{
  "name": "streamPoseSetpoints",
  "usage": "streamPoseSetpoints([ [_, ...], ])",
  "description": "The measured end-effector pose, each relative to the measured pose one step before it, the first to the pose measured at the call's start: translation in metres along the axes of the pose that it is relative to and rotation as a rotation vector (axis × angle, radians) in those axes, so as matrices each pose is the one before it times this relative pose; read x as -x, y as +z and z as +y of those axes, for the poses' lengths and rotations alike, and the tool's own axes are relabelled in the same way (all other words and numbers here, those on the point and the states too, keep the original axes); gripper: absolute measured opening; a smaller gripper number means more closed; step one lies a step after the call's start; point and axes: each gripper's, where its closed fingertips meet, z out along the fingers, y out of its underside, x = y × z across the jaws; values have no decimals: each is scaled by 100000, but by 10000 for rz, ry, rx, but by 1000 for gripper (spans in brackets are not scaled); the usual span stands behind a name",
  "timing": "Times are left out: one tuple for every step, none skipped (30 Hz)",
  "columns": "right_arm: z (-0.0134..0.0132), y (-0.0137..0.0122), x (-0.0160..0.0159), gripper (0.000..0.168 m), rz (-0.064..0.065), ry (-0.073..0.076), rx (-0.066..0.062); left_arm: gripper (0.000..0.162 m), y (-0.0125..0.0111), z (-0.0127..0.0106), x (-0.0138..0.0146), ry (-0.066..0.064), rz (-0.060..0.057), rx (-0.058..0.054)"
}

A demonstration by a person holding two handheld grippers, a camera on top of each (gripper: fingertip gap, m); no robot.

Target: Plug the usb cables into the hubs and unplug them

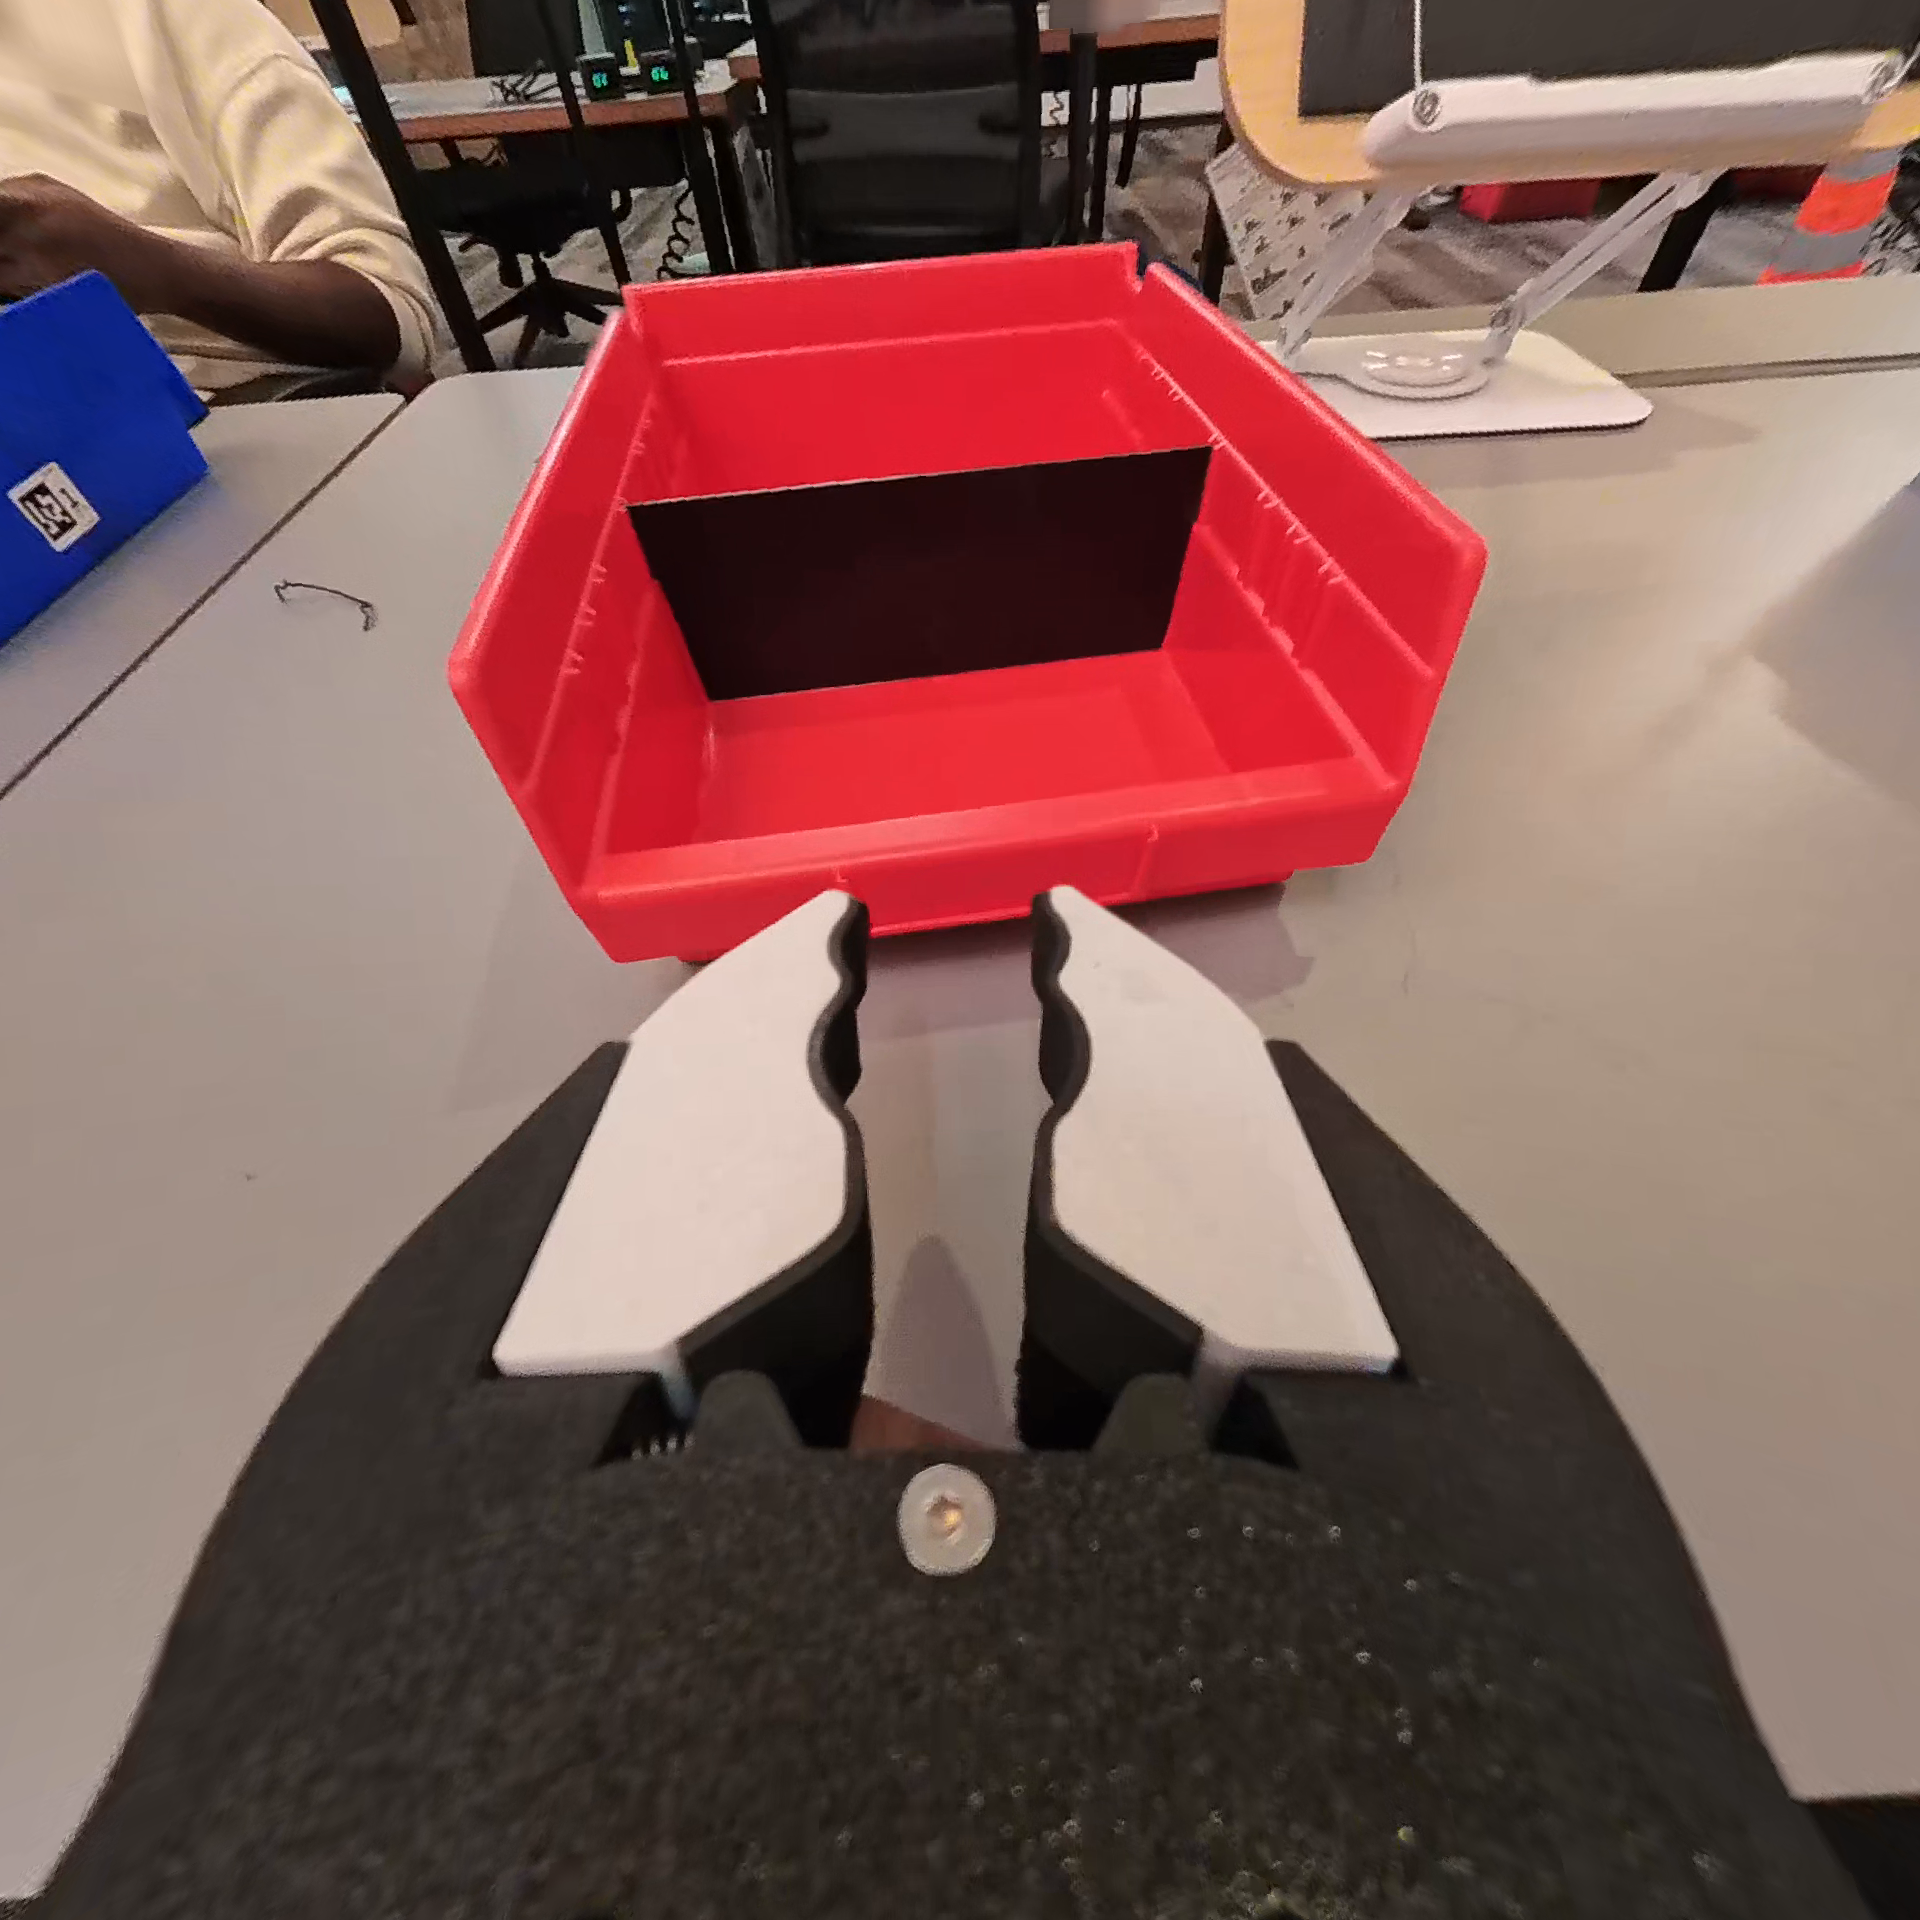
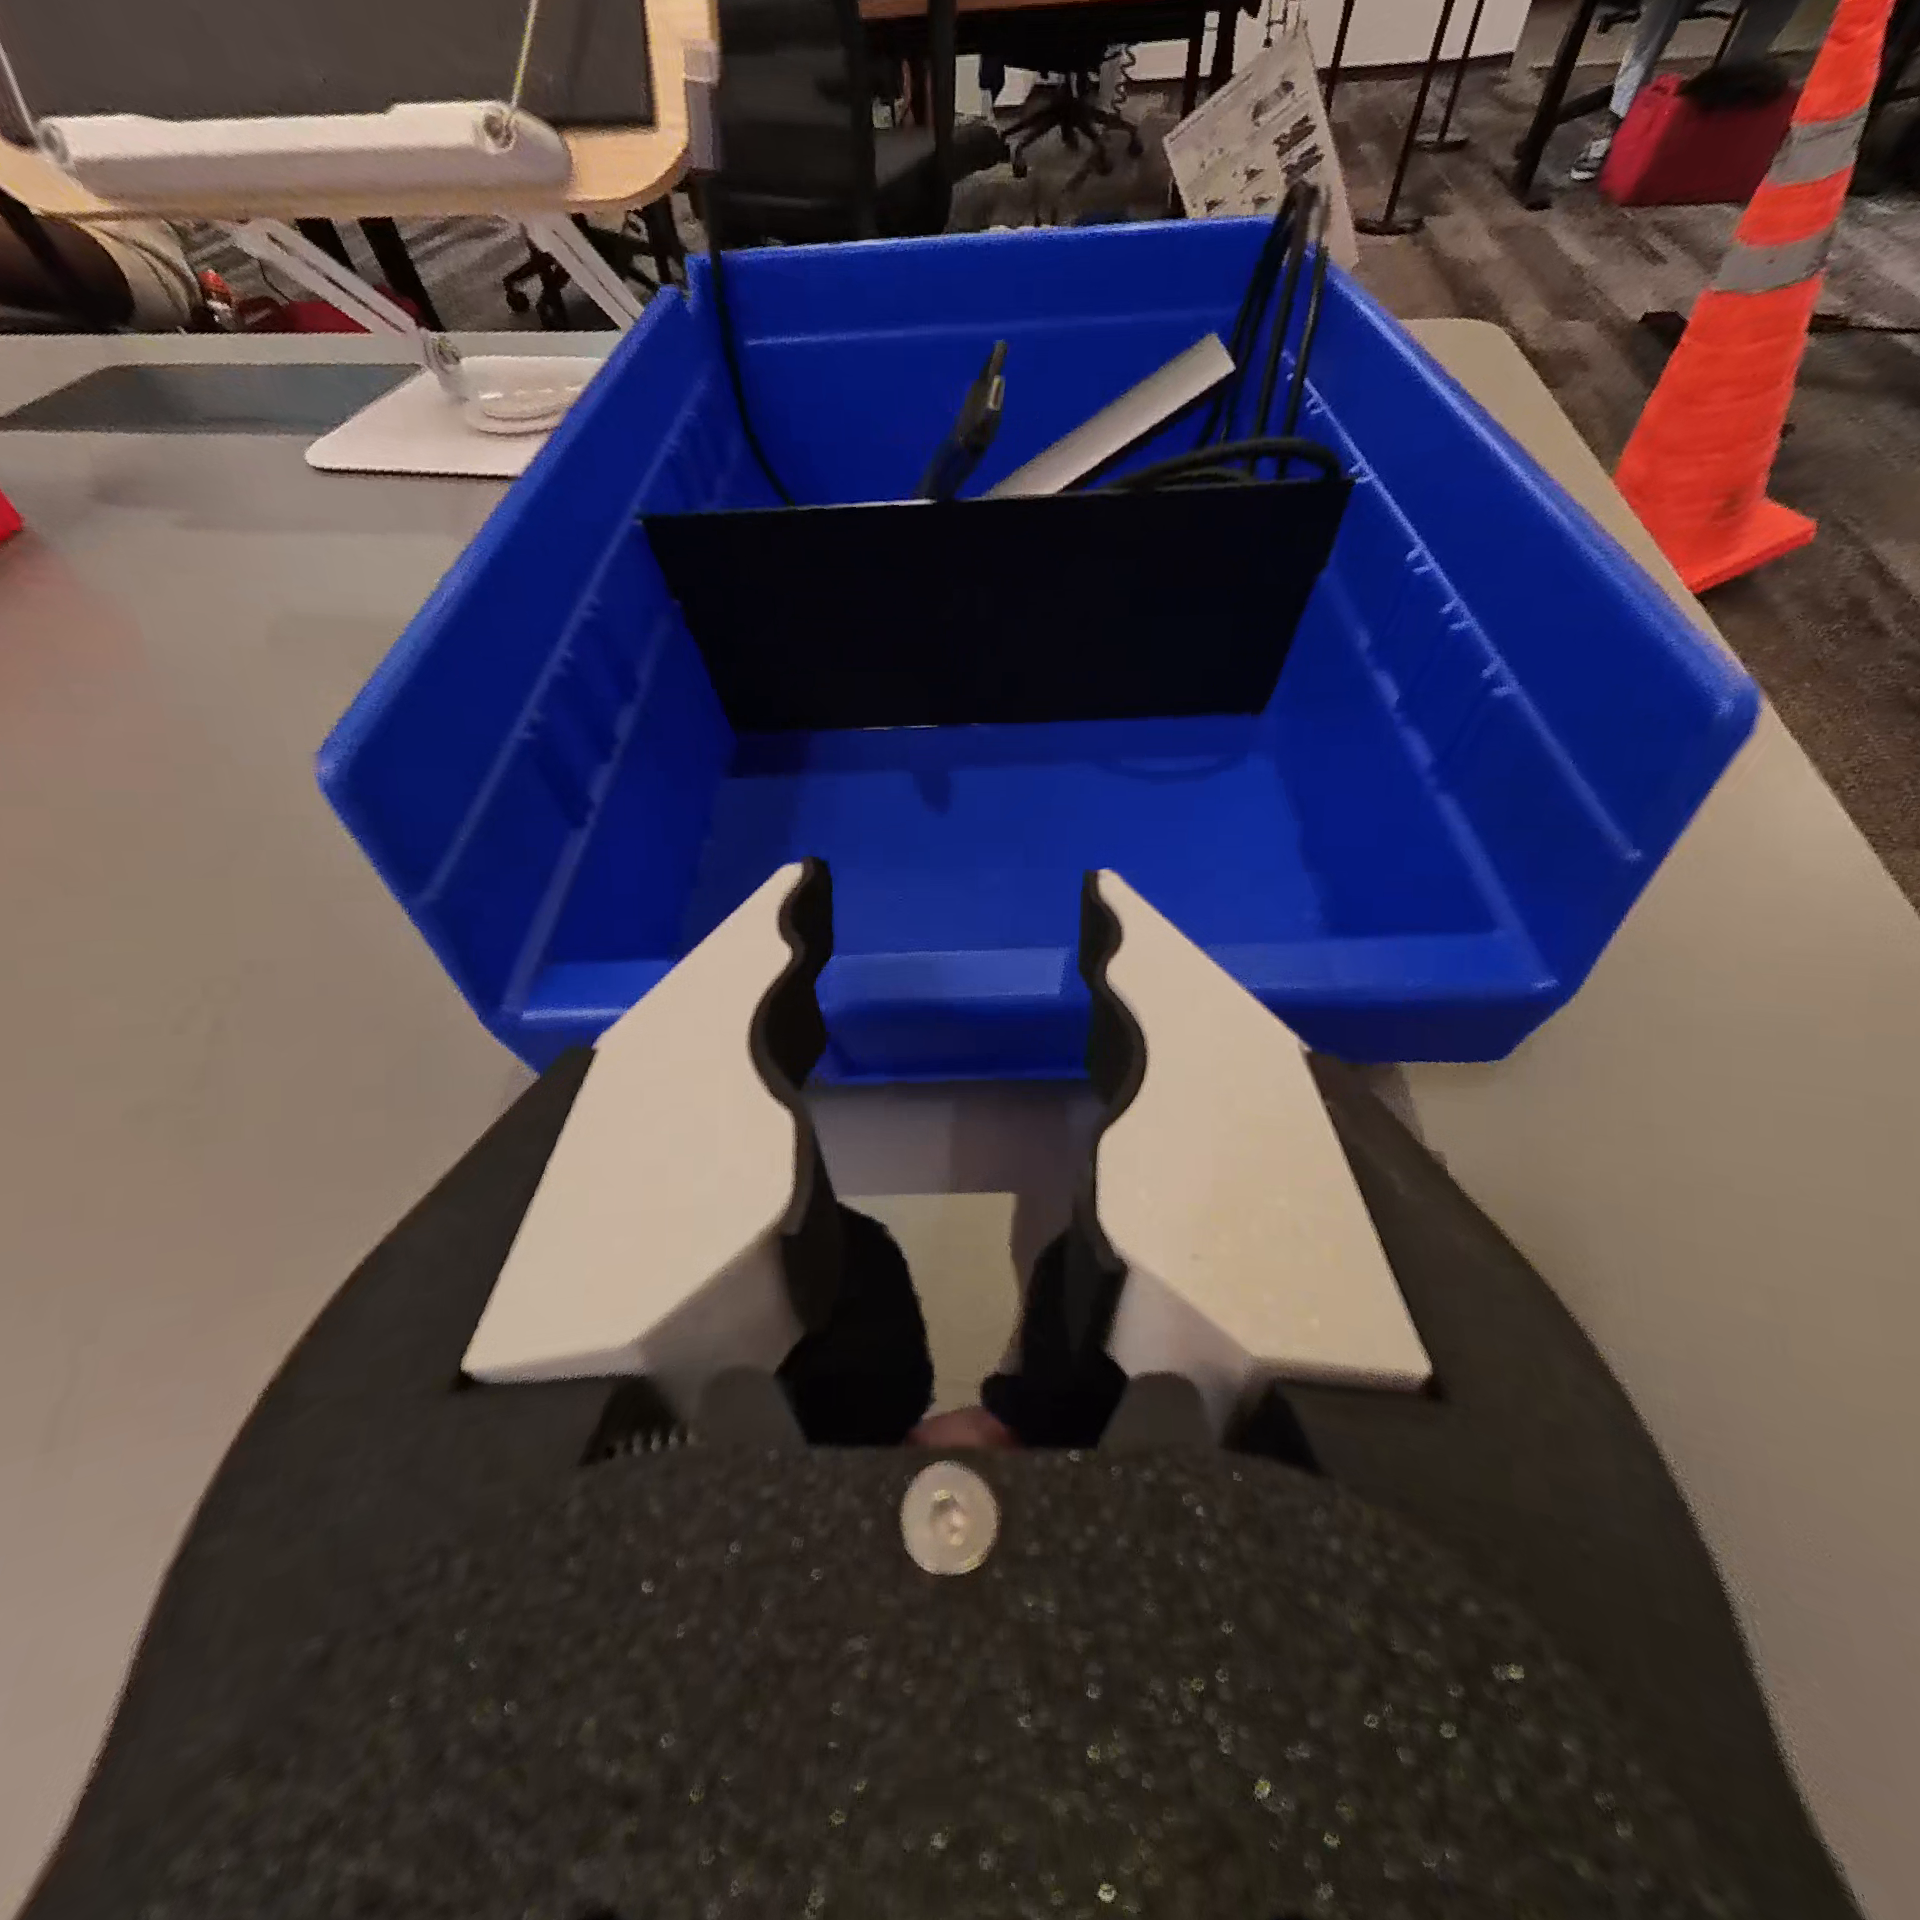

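In the left wrist view my left gripper point(image 1: 948, 914) is open and empty, its tips just short of the low front wall of a red bin point(image 1: 1340, 644). The red bin holds a black divider point(image 1: 914, 571) across its middle and its front part is empty. In the right wrist view my right gripper point(image 2: 954, 894) is open and empty, its tips over the low front lip of a blue bin point(image 2: 1558, 727). Behind that bin's black divider point(image 2: 987, 613) lie black cables point(image 2: 1273, 343), a blue plug point(image 2: 977, 416) and a flat grey bar point(image 2: 1122, 416).
Both bins stand on a grey table point(image 1: 260, 935). A second blue bin point(image 1: 83, 447) and a person's arm point(image 1: 187, 260) are at the far left. A white lamp on its base point(image 1: 1496, 384) stands behind the red bin. An orange cone point(image 2: 1745, 312) stands on the floor to the right. Across from one pair of fingers to the other is roughly 60 cm.
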Motion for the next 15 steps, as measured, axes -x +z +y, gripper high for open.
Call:
streamPoseSetpoints([
  [-41, 52, 117, 46, 27, -204, 59, 30, 187, 64, 11, 91, -40, 57],
  [-145, 52, 17, 45, 94, -256, -6, 30, 163, -13, -14, 36, -16, 15],
  [-176, 72, 20, 44, 81, -249, -55, 30, 130, -50, -53, 1, 20, -13],
  [-86, 121, 93, 43, 24, -198, -31, 30, 126, -9, -57, -6, 35, 3],
  [64, 178, 178, 42, -33, -154, 54, 30, 101, 52, -45, 0, 28, 22],
  [194, 180, 159, 42, -24, -122, 136, 30, 82, 66, -43, 6, 34, 30],
  [229, 168, 147, 43, -10, -120, 140, 30, 59, 68, -80, 4, 55, 35],
  [144, 77, 93, 43, 33, -142, 87, 30, 25, 41, -57, -10, 45, 27],
  [21, 2, 46, 43, 67, -140, 11, 30, 12, -26, -40, -16, 26, -10],
  [-98, -62, 41, 43, 61, -111, -41, 30, -16, -56, -57, -2, 33, -28],
  [-143, -116, 41, 43, 55, -83, -53, 30, -13, -8, -78, 23, 35, 2],
  [-183, -175, 79, 43, 44, -58, -39, 30, -17, 20, -61, 44, 9, 18],
  [-350, -276, 302, 43, -55, -58, -75, 30, -44, -2, -46, 56, -3, -1],
  [-683, -357, 705, 45, -243, -83, -220, 30, -59, -23, -89, 62, 16, -14],
  [-1011, -419, 1286, 46, -508, -150, -399, 30, -64, -27, -86, 63, 11, -18],
])
